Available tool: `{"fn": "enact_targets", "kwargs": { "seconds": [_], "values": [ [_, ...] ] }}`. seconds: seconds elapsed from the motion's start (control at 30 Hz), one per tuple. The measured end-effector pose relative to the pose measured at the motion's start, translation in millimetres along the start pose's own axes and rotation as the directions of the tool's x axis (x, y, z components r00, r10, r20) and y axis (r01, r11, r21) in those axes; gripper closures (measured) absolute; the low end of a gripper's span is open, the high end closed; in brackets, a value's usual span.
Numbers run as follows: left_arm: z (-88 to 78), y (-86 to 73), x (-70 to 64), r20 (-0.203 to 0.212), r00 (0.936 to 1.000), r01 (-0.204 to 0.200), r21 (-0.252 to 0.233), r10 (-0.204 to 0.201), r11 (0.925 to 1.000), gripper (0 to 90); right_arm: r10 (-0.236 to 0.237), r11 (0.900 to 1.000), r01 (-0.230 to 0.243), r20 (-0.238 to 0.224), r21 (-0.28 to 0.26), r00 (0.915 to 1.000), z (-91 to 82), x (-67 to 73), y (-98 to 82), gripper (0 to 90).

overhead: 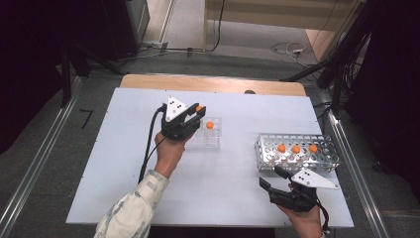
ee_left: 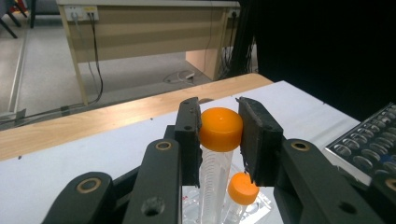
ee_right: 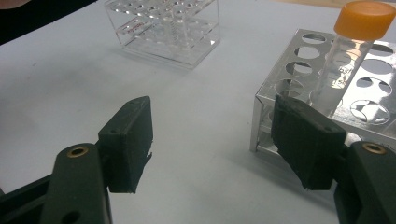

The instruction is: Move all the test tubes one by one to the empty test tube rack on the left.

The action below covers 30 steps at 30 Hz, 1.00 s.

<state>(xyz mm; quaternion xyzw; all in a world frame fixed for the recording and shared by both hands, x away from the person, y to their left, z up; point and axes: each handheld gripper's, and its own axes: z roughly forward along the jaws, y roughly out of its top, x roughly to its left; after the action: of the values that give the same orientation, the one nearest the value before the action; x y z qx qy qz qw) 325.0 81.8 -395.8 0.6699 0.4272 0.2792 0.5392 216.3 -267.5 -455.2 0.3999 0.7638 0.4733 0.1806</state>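
I am moving tubes with orange caps from the shiny metal rack [overhead: 297,153] over to the clear plastic rack [overhead: 207,136] in the middle of the white counter [overhead: 124,163]. One tube with an orange cap [overhead: 210,125] already stands in the clear rack. Three more capped tubes [overhead: 296,148] wait in a row in the metal rack, so I think the job is less than half done. My left tool [overhead: 197,113] is shut tight on the orange cap of the held tube [ee_left: 220,129]. In the left gripper view both pads press on that cap from its two sides, and the clear tube hangs straight down below them, right above the clear rack. The tube that is already parked stands just beside it, lower down. I think the held tube is about to go down into a hole, but I cannot tell which hole it lines up with. My right tool [overhead: 271,177] sits near the front of the metal rack with its jaws wide apart. It holds nothing and touches nothing. In the right gripper view, one capped tube [ee_right: 348,56] stands up in the metal rack just past the jaw on that side.
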Motion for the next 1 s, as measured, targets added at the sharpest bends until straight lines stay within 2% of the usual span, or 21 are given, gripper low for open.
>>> {"fn": "enact_targets", "kwargs": {
  "seconds": [0.43, 0.67, 1.0],
  "values": [
    [7.1, -17.2, -2.1, 0.008, 0.9999, -0.011, 0.038, 0.01, 0.9992, 69.9, -0.001, 1.0, 0.001, 0.003, 0.003, 1.0, 0.2, -0.3, -0.6, 28.2],
    [8.5, -26.7, -2.8, 0.014, 0.9999, -0.002, 0.043, 0.002, 0.9991, 69.0, -0.002, 1.0, 0.002, 0.006, 0.008, 1.0, 1.2, 0.3, -1.1, 28.2],
    [6.4, -27.5, -3.0, 0.026, 0.9996, 0.01, 0.039, -0.011, 0.9992, 65.2, -0.002, 1.0, 0.002, 0.007, 0.011, 1.0, 1.6, 0.5, -1.5, 28.3]
  ]
}}
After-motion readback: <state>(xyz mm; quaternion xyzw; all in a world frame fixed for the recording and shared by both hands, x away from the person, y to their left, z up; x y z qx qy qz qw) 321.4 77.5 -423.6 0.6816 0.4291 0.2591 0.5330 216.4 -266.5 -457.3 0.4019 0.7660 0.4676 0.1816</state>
